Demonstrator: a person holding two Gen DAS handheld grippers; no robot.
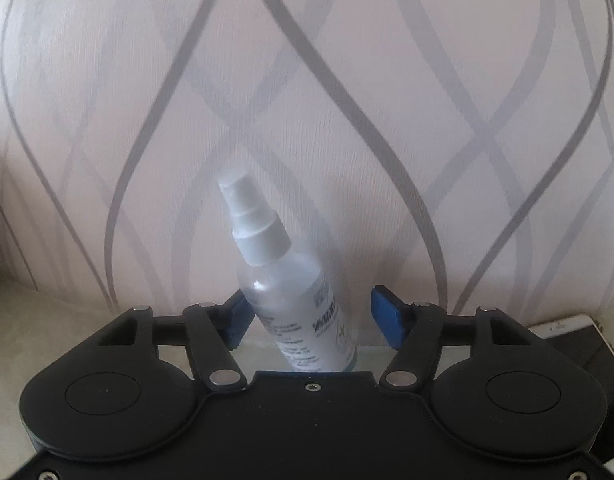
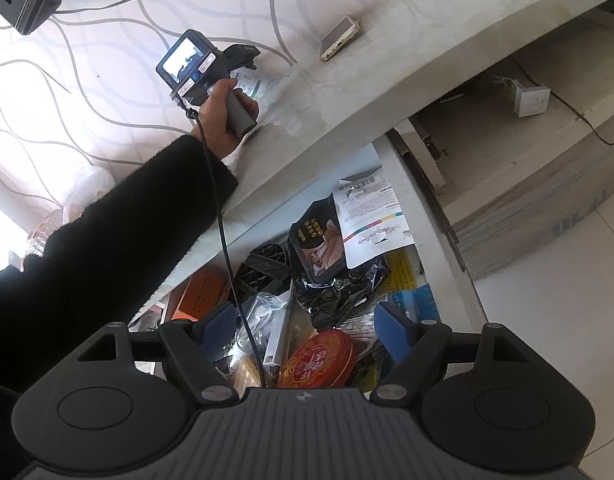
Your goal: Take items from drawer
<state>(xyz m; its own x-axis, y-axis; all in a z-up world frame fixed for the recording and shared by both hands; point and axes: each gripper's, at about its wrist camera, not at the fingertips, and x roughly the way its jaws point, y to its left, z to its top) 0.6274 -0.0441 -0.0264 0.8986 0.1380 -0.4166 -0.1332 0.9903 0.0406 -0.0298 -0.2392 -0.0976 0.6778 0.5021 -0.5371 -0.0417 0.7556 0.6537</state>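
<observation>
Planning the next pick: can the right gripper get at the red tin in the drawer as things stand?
Probably yes. The right gripper is open above the drawer, and the red tin lies on top of the clutter. Only a thin black cable crosses nearby.

Pale wallpaper (image 1: 347,80) with grey wavy lines; marbled countertop (image 2: 387,60); glossy, perhaps tiled, floor (image 2: 567,320).

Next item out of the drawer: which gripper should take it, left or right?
Right. The right gripper hangs open directly over the open drawer, with the red tin just below its fingers. The left gripper is up on the counter around the tilted spray bottle.
</observation>
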